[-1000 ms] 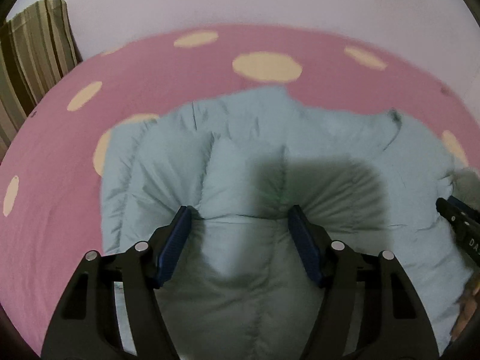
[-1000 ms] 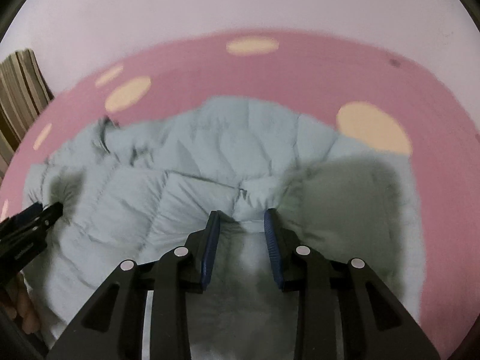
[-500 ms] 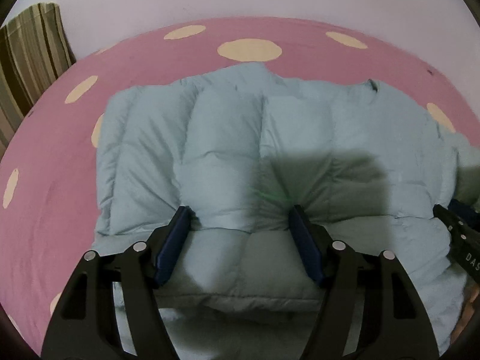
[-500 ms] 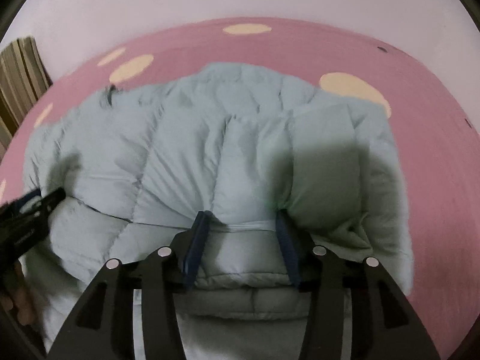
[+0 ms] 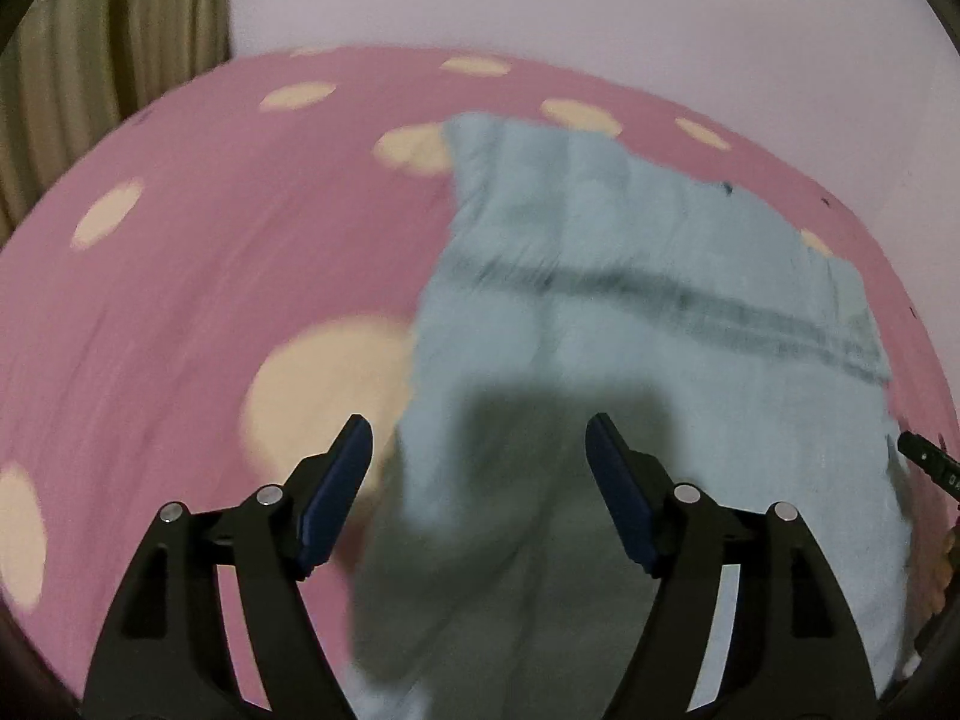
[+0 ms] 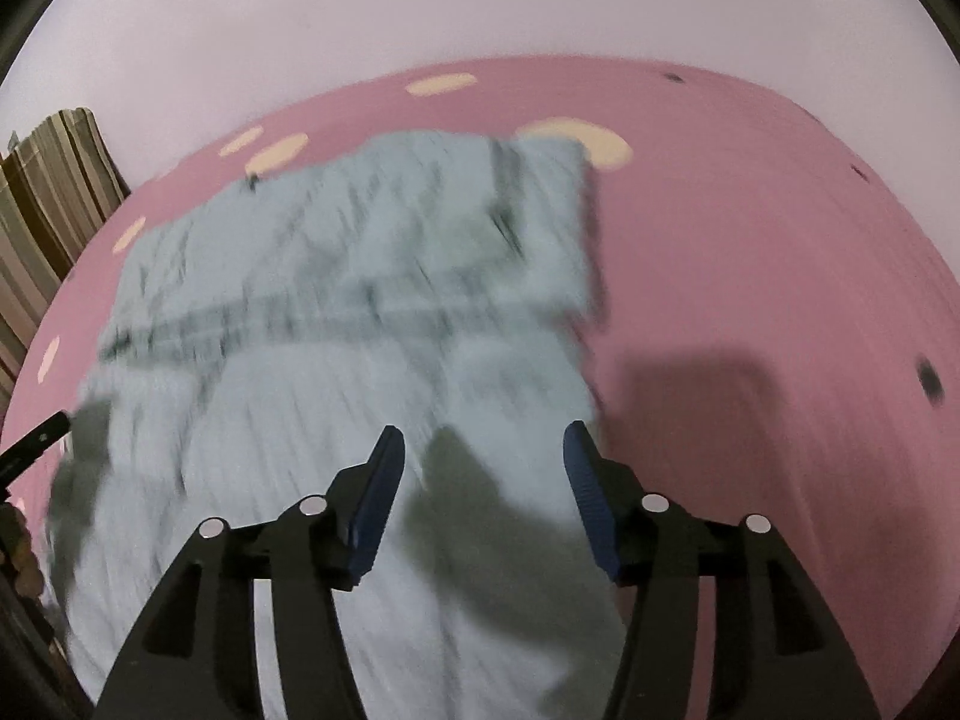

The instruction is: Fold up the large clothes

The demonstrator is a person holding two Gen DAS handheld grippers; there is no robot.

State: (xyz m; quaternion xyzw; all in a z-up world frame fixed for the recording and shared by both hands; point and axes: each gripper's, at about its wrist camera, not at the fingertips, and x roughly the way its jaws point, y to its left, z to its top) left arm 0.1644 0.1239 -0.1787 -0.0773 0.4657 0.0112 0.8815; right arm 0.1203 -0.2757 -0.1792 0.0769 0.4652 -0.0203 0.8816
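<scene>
A light blue quilted puffer garment lies folded over on a pink bedsheet with cream dots. It also shows in the right wrist view, blurred by motion. My left gripper is open and empty above the garment's near left edge. My right gripper is open and empty above the garment's near right part. Each gripper's tip shows at the edge of the other's view: the right gripper's tip and the left gripper's tip.
A striped brown and olive curtain hangs at the far left, also in the right wrist view. A pale wall runs behind the bed. Bare pink sheet lies right of the garment.
Both grippers let go of the garment and pulled up and back. The right gripper opened from nearly shut. The garment's near part now lies folded over its far part.
</scene>
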